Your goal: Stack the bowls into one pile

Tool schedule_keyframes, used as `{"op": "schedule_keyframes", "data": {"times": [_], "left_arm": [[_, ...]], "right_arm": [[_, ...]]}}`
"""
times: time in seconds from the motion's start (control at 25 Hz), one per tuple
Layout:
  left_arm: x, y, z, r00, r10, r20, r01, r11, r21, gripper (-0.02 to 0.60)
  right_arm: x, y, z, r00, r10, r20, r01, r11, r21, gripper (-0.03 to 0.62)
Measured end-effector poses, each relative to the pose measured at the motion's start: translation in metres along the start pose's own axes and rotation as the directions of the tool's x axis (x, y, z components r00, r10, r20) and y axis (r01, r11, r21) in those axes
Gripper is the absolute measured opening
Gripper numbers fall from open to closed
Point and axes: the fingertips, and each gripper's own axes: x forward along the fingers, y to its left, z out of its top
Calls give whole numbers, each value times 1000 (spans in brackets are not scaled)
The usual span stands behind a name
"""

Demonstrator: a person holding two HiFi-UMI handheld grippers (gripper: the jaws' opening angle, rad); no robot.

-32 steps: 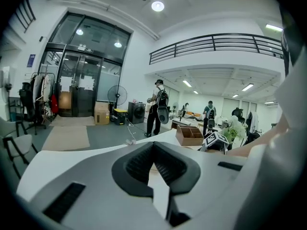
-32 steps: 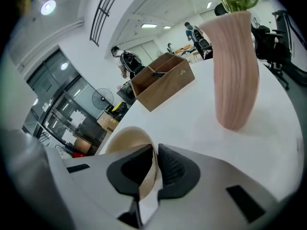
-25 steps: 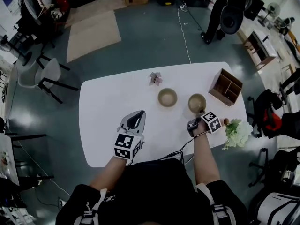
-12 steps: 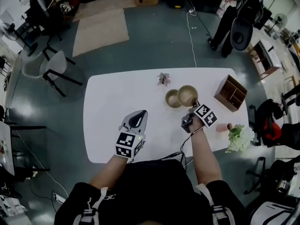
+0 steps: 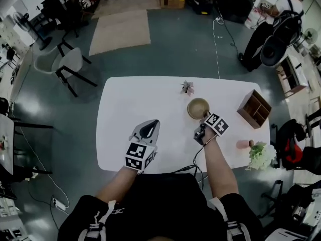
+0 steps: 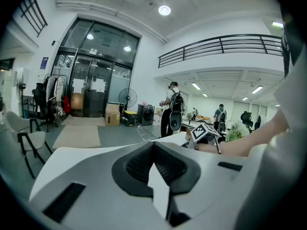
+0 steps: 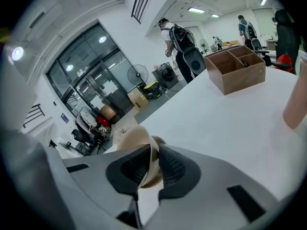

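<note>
Two tan bowls stand as one pile [image 5: 197, 107] on the white table [image 5: 130, 109], just right of its middle. My right gripper [image 5: 204, 118] is at the pile's near rim. In the right gripper view the upper bowl's thin rim [image 7: 139, 140] stands between the jaws, which are opening; a gap shows beside the rim. My left gripper [image 5: 149, 125] hovers over the table's near left part, away from the bowls. Its jaws meet at the tips [image 6: 154, 145] with nothing in them.
A wooden divided box [image 5: 256, 108] sits at the table's right end, also in the right gripper view [image 7: 235, 68]. A pink cup [image 5: 244, 144] and white flowers [image 5: 262, 155] are at the near right corner. A small pink flower [image 5: 188, 88] lies behind the bowls.
My right gripper carried one bowl leftward and set it into the other, so the two separate bowls now form one pile. Its jaws have parted a little.
</note>
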Motion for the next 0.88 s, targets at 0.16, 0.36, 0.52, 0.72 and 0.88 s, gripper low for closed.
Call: {"op": "schedule_keyframes", "data": {"times": [0.16,0.36,0.52,0.72,0.88], "left_arm": [[-9,6,-1,1000,14,1,-14,1000,-4,14],[-16,11,-1,1000,22,4,-22,1000,-8,14],[-19,12,2,1000,22,11,-22,1000,-6,14],[-17,13,15,999,27,43,-28,1000,7,14],[-13,6,27,997,25,78,-27,999,18,14]], "right_arm": [[3,-2,-7,999,-47,0,47,995,-83,80],[3,6,-4,994,-83,66,98,956,-278,142],[-11,26,10,984,-40,176,111,902,-417,181],[-67,89,45,928,169,332,35,847,-530,155],[-144,144,74,820,373,433,-46,798,-601,122]]}}
